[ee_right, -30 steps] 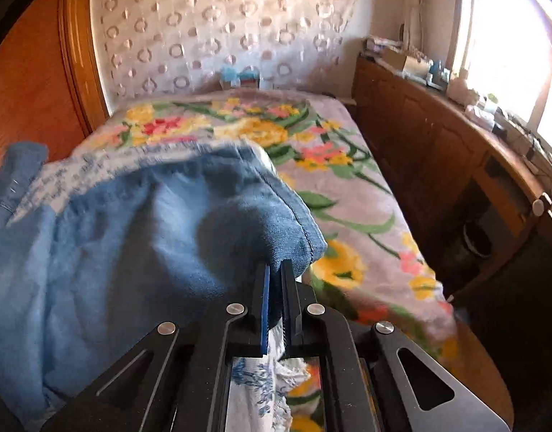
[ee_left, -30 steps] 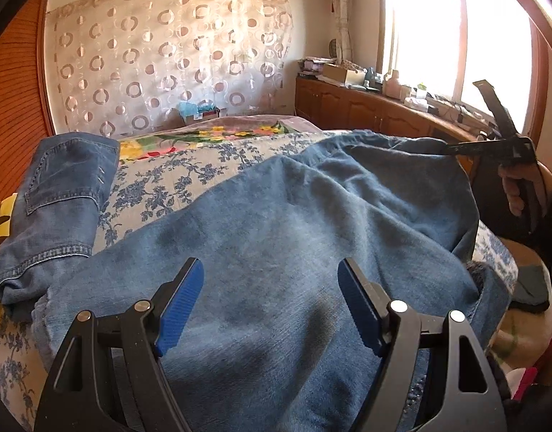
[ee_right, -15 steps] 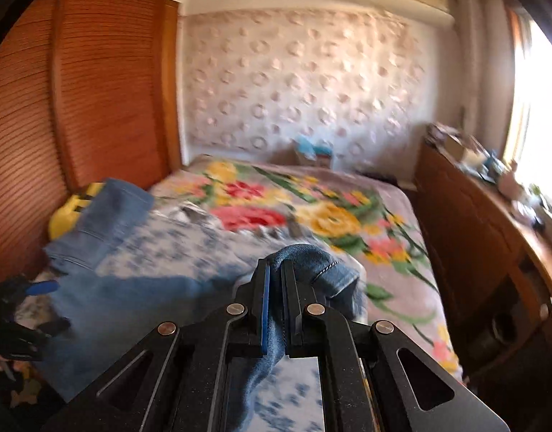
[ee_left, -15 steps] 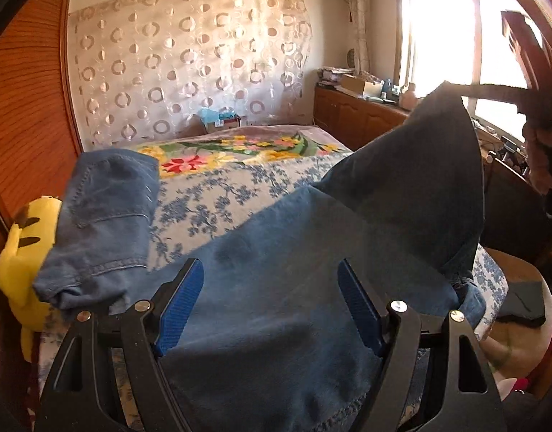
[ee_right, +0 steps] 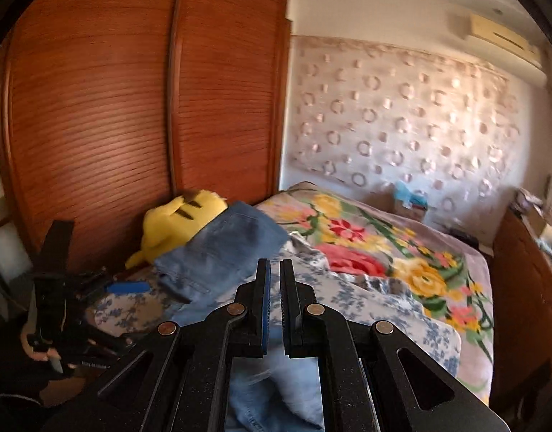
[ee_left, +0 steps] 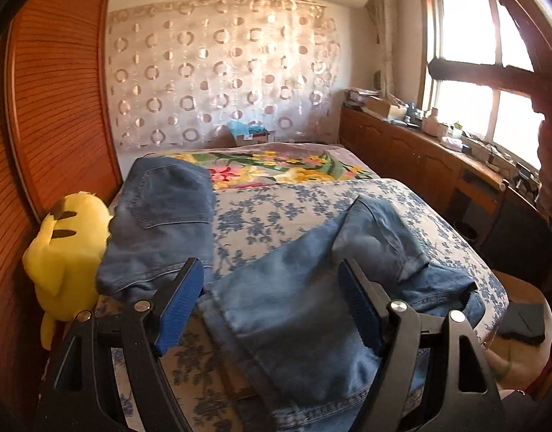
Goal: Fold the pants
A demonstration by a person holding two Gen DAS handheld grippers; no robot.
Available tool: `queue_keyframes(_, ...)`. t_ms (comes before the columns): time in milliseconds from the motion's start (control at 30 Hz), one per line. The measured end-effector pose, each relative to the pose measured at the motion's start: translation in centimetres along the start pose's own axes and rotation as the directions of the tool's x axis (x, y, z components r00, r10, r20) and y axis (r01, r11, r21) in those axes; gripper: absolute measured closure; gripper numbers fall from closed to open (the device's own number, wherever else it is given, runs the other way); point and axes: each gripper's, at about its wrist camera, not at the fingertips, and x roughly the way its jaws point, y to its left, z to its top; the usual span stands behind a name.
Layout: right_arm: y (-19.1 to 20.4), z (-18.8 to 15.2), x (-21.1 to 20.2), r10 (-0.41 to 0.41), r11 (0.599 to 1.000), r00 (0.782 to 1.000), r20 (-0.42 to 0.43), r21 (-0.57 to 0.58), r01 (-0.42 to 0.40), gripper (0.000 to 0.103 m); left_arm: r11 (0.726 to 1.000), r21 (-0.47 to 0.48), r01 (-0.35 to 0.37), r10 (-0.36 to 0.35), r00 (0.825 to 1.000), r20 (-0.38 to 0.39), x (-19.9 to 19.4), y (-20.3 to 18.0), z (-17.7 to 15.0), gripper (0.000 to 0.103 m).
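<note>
A black two-finger left gripper [ee_left: 270, 300] with blue ribbed pads hovers over a bed, its jaws spread wide apart with nothing between them. Directly beneath it, a pair of faded blue denim pants [ee_left: 312, 288] lies across a white bedsheet printed with small blue flowers [ee_left: 276, 208], one leg doubled back over itself toward the right edge of the bed.

The black right gripper [ee_right: 274, 309], seen from its own camera, has its jaws drawn nearly together; pale denim shows blurred below them, but whether cloth is caught between the pads cannot be told.

Beyond the spread pants, at the left side of the bed, a second pair of darker blue jeans, folded into a thick rectangle [ee_left: 164, 219], rests with a back pocket facing up. A yellow plush toy with black-tipped ears [ee_left: 65, 259] sits just beside it, against a reddish-brown slatted wooden wardrobe [ee_right: 131, 115].

Farther back, a grey blanket with large red and yellow flowers [ee_left: 276, 169] covers the rest of the bed. A sheer curtain patterned with rings [ee_left: 221, 79] hangs on the far wall, and a low wooden cabinet [ee_left: 412, 151] runs under a bright window at right.
</note>
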Motion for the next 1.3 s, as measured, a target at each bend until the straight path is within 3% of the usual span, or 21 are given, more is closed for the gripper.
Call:
queue_keyframes(200,-3.3,-1.9,1.4,0.007,1.000,0.997,-0.074,0.025,-0.005,0.098,1.000,-0.018,-0.009,0.008,1.000,-0.012,0.5,1.0,-0.6,0.025)
queue_keyframes(433,-3.6,-0.3,3.1,-0.007,0.996,0.991,-0.136,0.091,0.020,0.098,1.000,0.007,0.018,-0.018,0.999,-0.033,1.2,-0.2,-1.3,0.025)
queue_keyframes(533,-2.8,-0.5,2.7,-0.025,0.993,0.986,-0.163,0.108,0.043,0.088,0.999,0.017,0.041,-0.040,0.998,-0.045,1.6,-1.0,-1.8,0.025)
queue_keyframes(600,-2.4,-0.9,3.0,-0.035,0.991,0.982,-0.187,0.119,0.058,0.078,0.998,0.027,0.058,-0.057,0.997,-0.060,2.0,-1.7,-2.2,0.025)
queue_keyframes(633,-2.4,-1.2,3.1,-0.050,0.990,0.978,-0.201,0.120,0.075,0.067,0.997,0.032,0.068,-0.065,0.996,-0.066,2.2,-1.9,-2.2,0.025)
queue_keyframes(667,-2.3,-1.5,3.4,-0.061,0.988,0.975,-0.214,0.125,0.089,0.064,0.996,0.045,0.080,-0.077,0.994,-0.075,2.4,-2.6,-2.6,0.025)
queue_keyframes(933,-2.5,-3.5,4.6,-0.080,0.968,0.944,-0.321,0.200,0.150,0.063,0.987,0.106,0.125,-0.110,0.985,-0.136,4.0,-5.0,-3.8,0.025)
queue_keyframes(1033,-2.6,-3.7,5.0,-0.069,0.959,0.931,-0.359,0.232,0.161,0.055,0.984,0.116,0.133,-0.113,0.980,-0.165,4.8,-5.6,-4.2,0.025)
queue_keyframes(1233,-1.8,-3.1,5.0,-0.026,0.943,0.929,-0.369,0.301,0.146,0.054,0.980,0.144,0.134,-0.104,0.975,-0.196,6.2,-6.2,-4.8,0.038)
queue_keyframes(1267,-1.5,-2.7,4.8,-0.021,0.943,0.934,-0.357,0.303,0.137,0.055,0.980,0.145,0.133,-0.103,0.975,-0.198,6.4,-6.2,-4.8,0.044)
queue_keyframes(1300,-1.1,-2.2,4.5,-0.015,0.944,0.938,-0.345,0.304,0.127,0.060,0.979,0.155,0.135,-0.102,0.974,-0.201,6.7,-6.2,-4.6,0.056)
